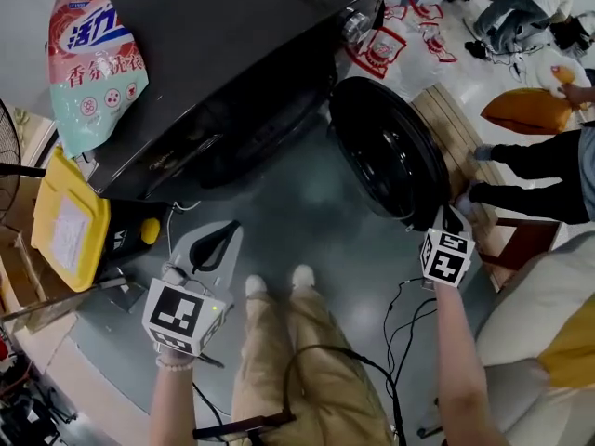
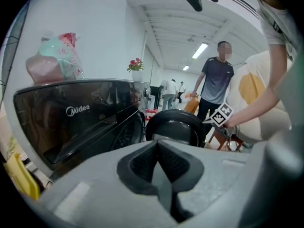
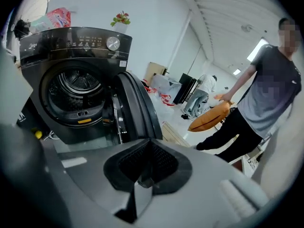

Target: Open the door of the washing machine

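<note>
One round door [image 1: 389, 151] stands swung wide from the washing machine [image 1: 214, 35], just right of centre in the head view. The right gripper [image 1: 451, 216], jaws together on nothing, is just beside its lower edge. The left gripper [image 1: 218, 240] is likewise closed and empty. If pushed further, the door may strike the wooden pallet [image 1: 456, 119] or the bystander [image 1: 539, 170] behind it. A detergent bag [image 1: 93, 63] lies at upper left.

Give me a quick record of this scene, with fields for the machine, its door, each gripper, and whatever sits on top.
machine: black front-loading washing machine
door: door swung wide open, drum exposed
left gripper: left gripper jaws together, nothing between them
right gripper: right gripper jaws together, nothing between them, close to the door's edge
on top: detergent bag
</note>
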The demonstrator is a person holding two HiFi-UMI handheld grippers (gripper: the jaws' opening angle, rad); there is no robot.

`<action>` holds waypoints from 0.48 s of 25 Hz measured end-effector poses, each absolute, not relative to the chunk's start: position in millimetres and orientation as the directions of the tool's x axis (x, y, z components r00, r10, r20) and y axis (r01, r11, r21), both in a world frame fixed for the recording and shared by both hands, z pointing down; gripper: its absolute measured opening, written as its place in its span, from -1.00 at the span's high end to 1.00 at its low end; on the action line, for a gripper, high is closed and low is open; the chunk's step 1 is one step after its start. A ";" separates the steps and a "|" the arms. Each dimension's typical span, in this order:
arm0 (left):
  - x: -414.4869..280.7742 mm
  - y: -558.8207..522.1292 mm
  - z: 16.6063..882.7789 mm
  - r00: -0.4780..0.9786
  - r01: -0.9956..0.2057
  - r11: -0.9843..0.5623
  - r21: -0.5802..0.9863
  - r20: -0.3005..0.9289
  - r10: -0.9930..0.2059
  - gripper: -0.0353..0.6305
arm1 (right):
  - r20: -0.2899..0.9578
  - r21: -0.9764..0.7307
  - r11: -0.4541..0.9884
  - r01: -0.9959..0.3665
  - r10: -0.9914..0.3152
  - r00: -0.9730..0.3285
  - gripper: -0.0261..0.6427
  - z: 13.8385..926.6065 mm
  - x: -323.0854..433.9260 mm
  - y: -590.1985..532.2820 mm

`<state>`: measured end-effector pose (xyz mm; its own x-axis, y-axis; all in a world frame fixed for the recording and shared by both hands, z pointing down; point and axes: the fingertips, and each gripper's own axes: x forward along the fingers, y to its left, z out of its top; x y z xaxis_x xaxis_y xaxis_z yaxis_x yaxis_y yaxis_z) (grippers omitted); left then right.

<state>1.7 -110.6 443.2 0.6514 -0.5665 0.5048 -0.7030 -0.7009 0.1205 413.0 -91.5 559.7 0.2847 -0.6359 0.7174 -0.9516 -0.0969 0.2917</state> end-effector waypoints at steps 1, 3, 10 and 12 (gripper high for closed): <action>-0.6 -110.9 440.0 0.650 -0.704 -0.700 0.117 0.504 -0.569 0.91 | 0.720 0.293 -0.090 -0.952 -0.634 0.282 0.91 558.4 411.0 -91.7; -6.3 -112.4 431.0 0.648 -0.706 -0.699 0.110 0.498 -0.576 0.91 | 0.722 0.284 -0.076 -0.956 -0.640 0.265 0.91 551.9 400.7 -92.1; -28.2 -115.3 378.1 0.643 -0.720 -0.687 0.096 0.465 -0.608 0.91 | 0.680 0.151 0.030 -0.988 -0.728 0.082 0.91 493.5 316.4 -99.3; -35.2 -114.8 361.5 0.636 -0.731 -0.676 0.095 0.456 -0.623 0.91 | 0.653 0.109 0.073 -0.991 -0.757 0.016 0.91 470.5 287.7 -102.8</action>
